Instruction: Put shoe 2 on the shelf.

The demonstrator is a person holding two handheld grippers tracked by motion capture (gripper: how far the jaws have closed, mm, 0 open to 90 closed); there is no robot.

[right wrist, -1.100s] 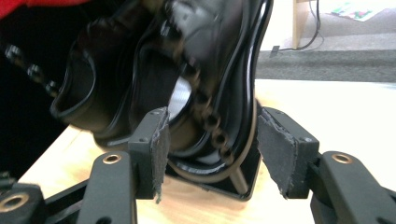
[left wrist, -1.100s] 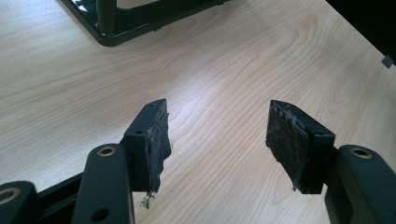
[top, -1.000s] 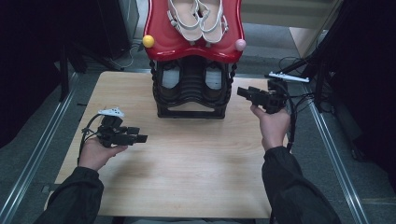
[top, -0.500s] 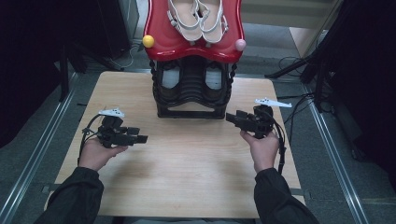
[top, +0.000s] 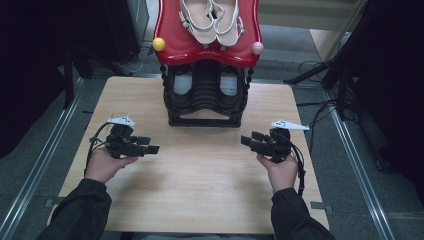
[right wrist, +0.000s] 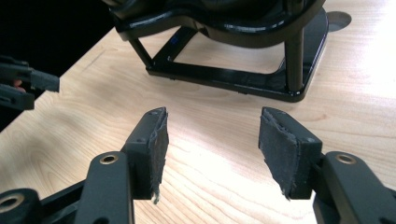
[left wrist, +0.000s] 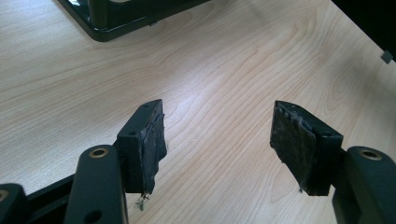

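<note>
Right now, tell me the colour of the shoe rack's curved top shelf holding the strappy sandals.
Glossy red top shelf, clearest in the high view; the white sandals rest on it.

Shoe rack (top: 205, 102) at table (top: 200, 195) rear centre; sandals (top: 212, 22) on top

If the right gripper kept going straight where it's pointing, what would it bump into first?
Probably the left gripper. The right gripper, jaws open and empty, points across the bare table, just in front of the black shoe rack; depth is hard to judge.
</note>
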